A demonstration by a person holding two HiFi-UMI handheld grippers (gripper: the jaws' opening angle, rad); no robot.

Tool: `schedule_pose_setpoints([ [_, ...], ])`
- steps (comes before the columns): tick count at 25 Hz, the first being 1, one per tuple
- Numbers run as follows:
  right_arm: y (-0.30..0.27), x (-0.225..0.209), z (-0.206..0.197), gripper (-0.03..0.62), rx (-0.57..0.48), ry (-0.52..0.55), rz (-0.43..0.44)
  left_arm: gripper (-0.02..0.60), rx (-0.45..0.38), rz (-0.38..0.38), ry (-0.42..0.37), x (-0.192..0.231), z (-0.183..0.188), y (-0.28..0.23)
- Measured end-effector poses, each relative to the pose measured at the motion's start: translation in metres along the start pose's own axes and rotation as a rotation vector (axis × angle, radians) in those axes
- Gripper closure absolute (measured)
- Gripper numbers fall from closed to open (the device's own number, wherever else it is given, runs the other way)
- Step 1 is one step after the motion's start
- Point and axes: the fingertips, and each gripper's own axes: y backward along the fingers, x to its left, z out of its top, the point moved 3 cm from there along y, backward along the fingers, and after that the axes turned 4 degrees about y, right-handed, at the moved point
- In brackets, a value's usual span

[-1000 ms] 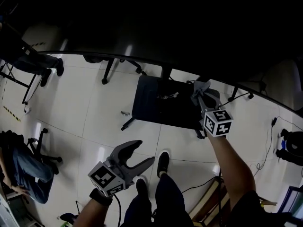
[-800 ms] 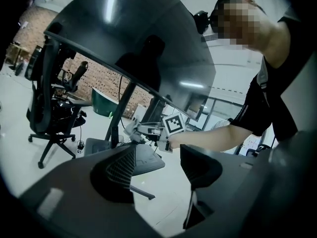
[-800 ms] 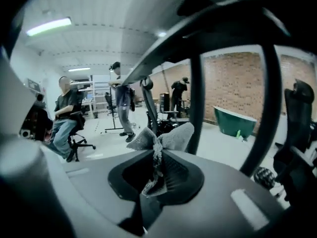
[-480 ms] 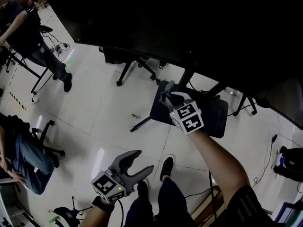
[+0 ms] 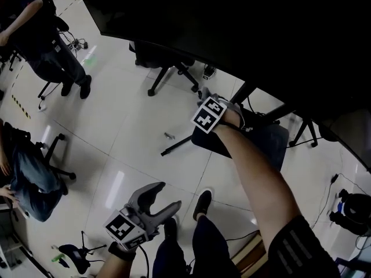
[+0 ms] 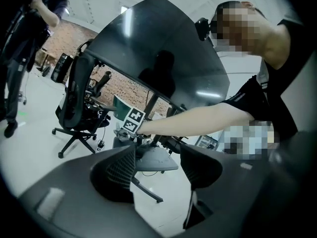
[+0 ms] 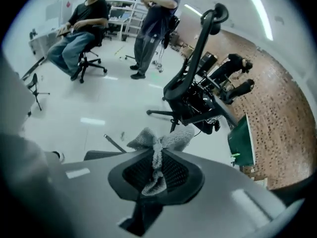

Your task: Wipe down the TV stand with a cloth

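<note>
Head view gives us the right gripper (image 5: pixel 206 97) stretched out at arm's length over the left end of the TV stand (image 5: pixel 271 145). The stand is a dark flat base plate on the white tiled floor (image 5: pixel 133 138), under the big black TV screen (image 5: pixel 261 28).

Right gripper view shows its jaws pressed together on a grey knitted cloth (image 7: pixel 159 142). The cloth is pinched at its middle, with two lobes fanning out past the tips and a tail hanging back between the jaws. From the left gripper view the cloth sits just at the edge of the base plate, but we cannot tell whether it touches the plate.

Our left gripper (image 5: pixel 163 197) hangs low beside our shoe (image 5: pixel 200 204), well apart from the stand. Its jaws are spread wide, with nothing held between them.

A black office chair (image 5: pixel 165 62) stands on the floor beyond the stand's left end. A standing person (image 5: pixel 43 33) is at the upper left, and a seated person (image 5: pixel 26 181) is on a chair at the left edge.
</note>
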Motion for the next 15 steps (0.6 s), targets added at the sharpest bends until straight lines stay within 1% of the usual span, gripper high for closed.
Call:
schedule_pose_setpoints([
  [3,-0.032,0.001,-0.009,0.554,0.097,0.112,0.017,0.275,0.000,0.021,0.030,0.013,-0.004,-0.003],
  [6,-0.057,0.005,-0.020,0.554,0.190,0.228,0.055,0.275,-0.003,0.026,0.035,0.021,-0.007,-0.009],
  [9,-0.076,0.007,-0.024,0.554,0.241,0.320,0.059,0.275,-0.004,0.024,0.029,0.027,-0.010,-0.013],
  [11,-0.086,0.007,-0.027,0.554,0.266,0.347,0.062,0.275,-0.002,0.023,0.035,0.027,-0.012,-0.015],
  [15,-0.096,0.002,-0.027,0.554,0.269,0.326,0.077,0.275,0.004,0.022,0.046,0.025,-0.016,-0.020],
])
